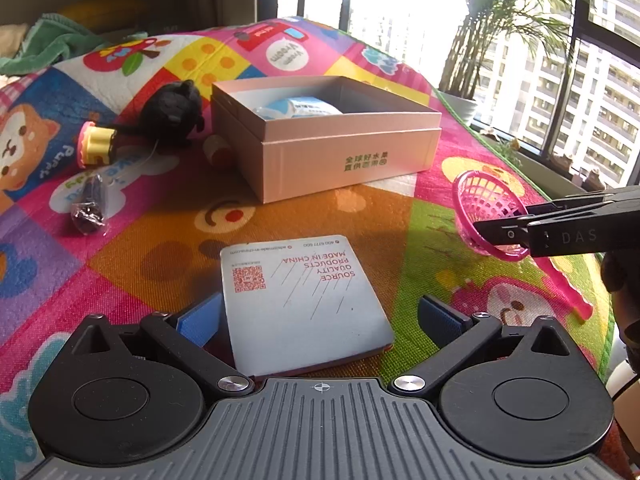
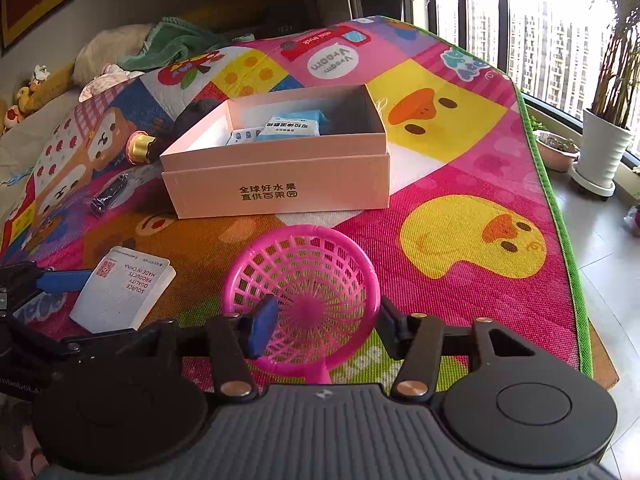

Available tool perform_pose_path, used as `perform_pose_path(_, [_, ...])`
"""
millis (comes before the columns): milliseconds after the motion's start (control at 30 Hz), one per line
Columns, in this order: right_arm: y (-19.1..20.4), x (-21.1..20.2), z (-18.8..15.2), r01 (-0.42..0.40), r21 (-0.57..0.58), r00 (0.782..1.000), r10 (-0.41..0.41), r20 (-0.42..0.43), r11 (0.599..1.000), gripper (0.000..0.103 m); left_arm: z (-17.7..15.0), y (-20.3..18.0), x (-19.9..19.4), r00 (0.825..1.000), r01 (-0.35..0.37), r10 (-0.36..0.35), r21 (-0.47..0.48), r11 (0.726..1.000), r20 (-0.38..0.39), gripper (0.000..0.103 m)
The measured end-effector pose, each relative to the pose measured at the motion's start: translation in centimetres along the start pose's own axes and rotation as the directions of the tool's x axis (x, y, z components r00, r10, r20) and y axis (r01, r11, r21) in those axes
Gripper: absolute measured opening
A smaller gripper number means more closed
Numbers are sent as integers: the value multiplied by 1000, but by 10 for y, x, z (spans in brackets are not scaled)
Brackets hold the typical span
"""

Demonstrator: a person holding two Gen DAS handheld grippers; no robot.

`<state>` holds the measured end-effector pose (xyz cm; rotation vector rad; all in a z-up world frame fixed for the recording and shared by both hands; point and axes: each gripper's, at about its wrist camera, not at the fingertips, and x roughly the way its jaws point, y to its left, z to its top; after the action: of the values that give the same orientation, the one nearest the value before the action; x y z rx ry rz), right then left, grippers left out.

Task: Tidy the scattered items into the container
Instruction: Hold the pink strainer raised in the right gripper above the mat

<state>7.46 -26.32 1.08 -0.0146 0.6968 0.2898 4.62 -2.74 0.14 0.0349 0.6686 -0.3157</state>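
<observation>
A pink cardboard box (image 1: 340, 152) (image 2: 280, 184) stands open on the colourful play mat, with a blue and white packet (image 2: 292, 124) inside. A white card pack (image 1: 304, 300) (image 2: 124, 292) lies flat between the blue pads of my left gripper (image 1: 320, 320), which is open; the left pad is at the pack's edge, the right pad stands apart. My right gripper (image 2: 326, 324) (image 1: 504, 220) is shut on a pink plastic basket (image 2: 304, 280) (image 1: 484, 208), one finger at each side of its rim. The basket's handle (image 1: 568, 288) slants down towards the mat.
Left of the box lie a black plush toy (image 1: 172, 112), a yellow and pink toy (image 1: 96, 144) and a small dark wrapped item (image 1: 88, 208). The mat's green edge (image 2: 560, 216) borders a tiled floor with potted plants (image 2: 604, 148) by the window. Cloths and soft toys are piled behind.
</observation>
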Motion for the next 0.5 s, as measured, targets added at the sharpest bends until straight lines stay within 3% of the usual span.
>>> perform_pose_path(33, [1,-3,-2,9,-12,1000,-9,14,1000,79,0,0,0,1000,-1,1,1,1000,0,103])
perform_pose_path(67, [3,-7,-4,15,-26,999,-14,32,1000,88,0,0,0,1000,-2,2,2,1000,-1,103])
perform_pose_path(233, [8,-17,-7,-3,-55,998,6,62,998,98,0,-1,0,1000,-5,5,5,1000,-2,103])
perform_pose_path(500, [11,-12,-8,5,-46,999,-3,41,999,100,0,0,0,1000,-4,4,3,1000,-1,103])
